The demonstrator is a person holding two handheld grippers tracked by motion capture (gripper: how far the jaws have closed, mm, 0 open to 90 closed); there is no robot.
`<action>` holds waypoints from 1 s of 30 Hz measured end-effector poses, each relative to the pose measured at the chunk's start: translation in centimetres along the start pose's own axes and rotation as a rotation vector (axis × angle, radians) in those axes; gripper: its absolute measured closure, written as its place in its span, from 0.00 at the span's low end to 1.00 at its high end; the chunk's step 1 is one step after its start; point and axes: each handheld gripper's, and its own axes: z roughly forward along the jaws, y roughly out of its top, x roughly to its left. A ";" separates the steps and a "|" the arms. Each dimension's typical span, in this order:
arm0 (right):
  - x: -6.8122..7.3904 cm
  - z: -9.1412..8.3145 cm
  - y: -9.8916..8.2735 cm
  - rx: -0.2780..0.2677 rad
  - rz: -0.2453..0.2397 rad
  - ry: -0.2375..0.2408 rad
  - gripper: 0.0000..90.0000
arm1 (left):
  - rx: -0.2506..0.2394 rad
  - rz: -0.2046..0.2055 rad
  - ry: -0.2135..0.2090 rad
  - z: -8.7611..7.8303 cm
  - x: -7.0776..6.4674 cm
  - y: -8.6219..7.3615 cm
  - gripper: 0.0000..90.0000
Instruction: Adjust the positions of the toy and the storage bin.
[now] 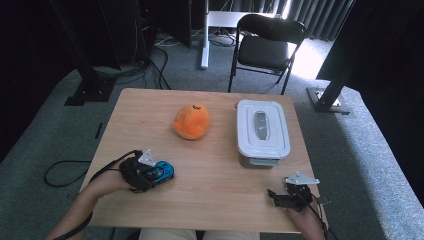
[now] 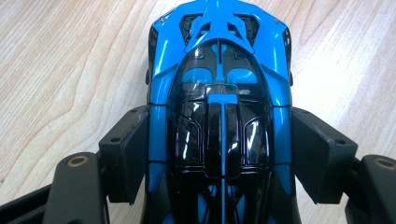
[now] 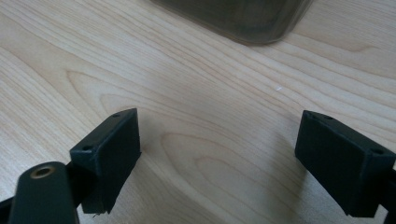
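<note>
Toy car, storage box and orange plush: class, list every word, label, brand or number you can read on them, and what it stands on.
None can be read: no lettering shows on the blue toy car, the lidded box or the orange plush.

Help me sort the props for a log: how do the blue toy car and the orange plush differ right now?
The blue toy car is glossy and hard; the orange plush looks soft and matte. The car is clamped between the left gripper's pads near the table's front left; the plush sits free near the middle. The car is low and long; the plush is rounded and bulkier. Both rest on the table.
</note>
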 end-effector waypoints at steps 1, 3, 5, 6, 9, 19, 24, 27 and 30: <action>0.0 0.0 0.0 0.000 0.000 0.000 0.15 | 0.002 -0.005 0.000 0.1 0.0 0.0 0.32; 0.0 0.0 0.0 0.000 0.000 0.000 0.15 | 0.001 -0.005 0.006 0.3 0.0 0.0 0.32; 0.0 0.0 0.0 0.000 0.000 0.000 0.15 | -0.003 -0.014 -0.002 0.5 0.2 0.0 0.32; 0.0 0.0 0.0 0.000 0.000 0.000 0.15 | -0.004 -0.023 0.006 0.6 0.3 -0.1 0.32; 0.0 0.0 0.0 0.000 0.000 0.000 0.15 | 0.015 -0.023 0.003 1.2 0.3 -0.2 0.32; 0.0 0.0 0.0 -0.001 -0.001 -0.001 0.15 | 0.015 -0.063 -0.013 2.0 0.5 -1.1 0.32; 0.0 0.0 0.0 -0.002 -0.004 -0.003 0.15 | 0.007 -0.072 -0.025 2.1 0.7 -1.3 0.31; 0.0 0.0 0.0 0.000 -0.001 0.000 0.15 | -0.007 -0.096 -0.049 2.0 0.8 -1.5 0.29; 0.0 0.0 0.0 -0.001 0.000 0.000 0.15 | -0.021 -0.117 -0.066 1.8 1.1 -1.5 0.23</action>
